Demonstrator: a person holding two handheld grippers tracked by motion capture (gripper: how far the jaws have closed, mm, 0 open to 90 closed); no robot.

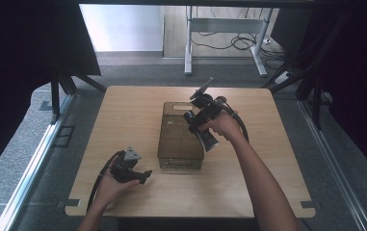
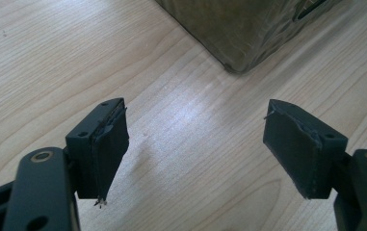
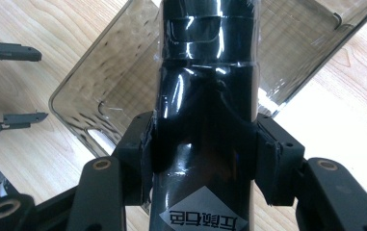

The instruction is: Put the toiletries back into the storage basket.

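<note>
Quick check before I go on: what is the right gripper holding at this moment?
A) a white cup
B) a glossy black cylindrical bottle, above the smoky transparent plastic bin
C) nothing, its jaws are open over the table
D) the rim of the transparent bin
B: in the right gripper view the right gripper has its jaws closed on both sides of the glossy black cylindrical bottle, with the smoky transparent plastic bin behind it.

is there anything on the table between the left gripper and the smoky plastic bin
Nothing: in the left gripper view, bare wooden table runs from the open left gripper to the bin's corner. The high view agrees.
</note>
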